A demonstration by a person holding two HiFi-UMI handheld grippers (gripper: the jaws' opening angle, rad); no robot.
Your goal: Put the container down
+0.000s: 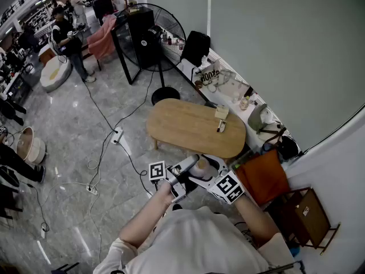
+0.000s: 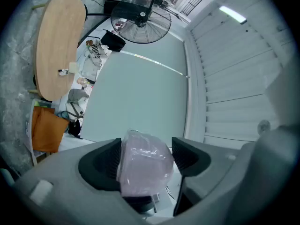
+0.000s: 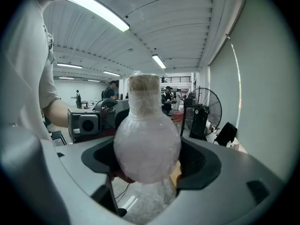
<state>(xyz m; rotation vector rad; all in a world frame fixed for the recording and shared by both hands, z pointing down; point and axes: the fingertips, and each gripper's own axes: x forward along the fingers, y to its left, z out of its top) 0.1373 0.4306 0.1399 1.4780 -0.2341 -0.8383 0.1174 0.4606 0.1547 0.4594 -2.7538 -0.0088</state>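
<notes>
The container (image 1: 201, 165) is a round flask with a cork-coloured top, wrapped in clear plastic film. I hold it at chest height between both grippers, in front of the oval wooden table (image 1: 188, 131). In the right gripper view its bulb (image 3: 146, 146) fills the gap of my right gripper (image 3: 147, 159), touching both pads. In the left gripper view a wrapped part of the container (image 2: 143, 165) sits between the jaws of my left gripper (image 2: 144, 159), against both pads. In the head view my left gripper (image 1: 183, 171) and my right gripper (image 1: 210, 174) meet at the container.
On the table lie a small box (image 1: 221, 112) and a dark object (image 1: 220, 125). A large fan (image 1: 153, 36) stands behind the table. An orange bag (image 1: 263, 177) is at my right. Cables and a power strip (image 1: 117, 135) lie on the floor. People stand at the far left.
</notes>
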